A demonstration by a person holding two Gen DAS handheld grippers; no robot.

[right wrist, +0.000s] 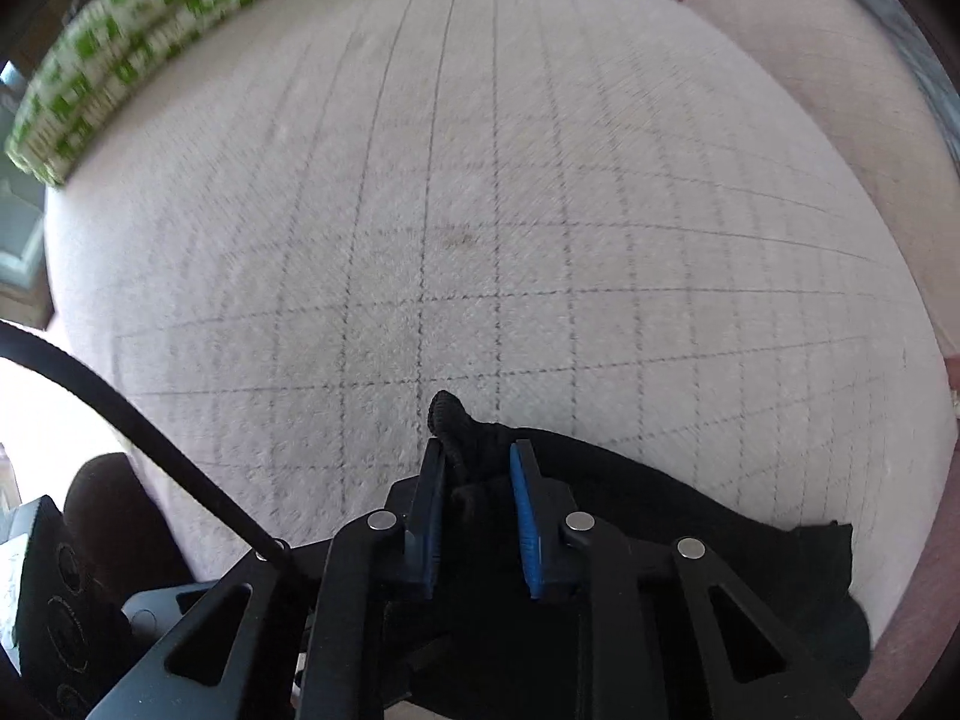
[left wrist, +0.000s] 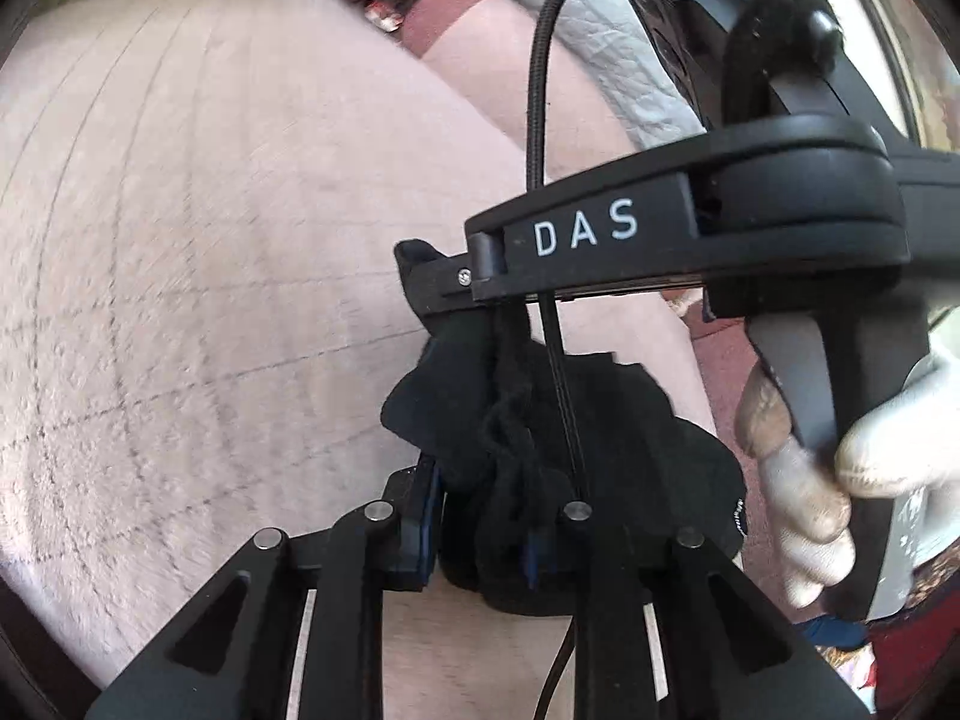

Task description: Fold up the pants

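Observation:
The black pants (left wrist: 540,420) hang bunched between both grippers above a pale checked blanket (left wrist: 210,240). My left gripper (left wrist: 480,516) is shut on a thick wad of the black cloth. My right gripper (left wrist: 444,288) crosses the left wrist view from the right, marked DAS, held by a white-gloved hand (left wrist: 840,480), and is shut on the upper edge of the same bunch. In the right wrist view my right gripper (right wrist: 477,480) pinches the pants (right wrist: 690,510), a fabric tip poking up between the blue pads (right wrist: 525,522). The rest of the cloth drapes to the lower right.
The checked blanket (right wrist: 480,210) covers a bed. A green and white patterned pillow (right wrist: 120,60) lies at its far left edge. A white quilted cover (left wrist: 600,30) and dark red floor (left wrist: 450,18) lie beyond the bed. A black cable (left wrist: 540,90) loops over the right gripper.

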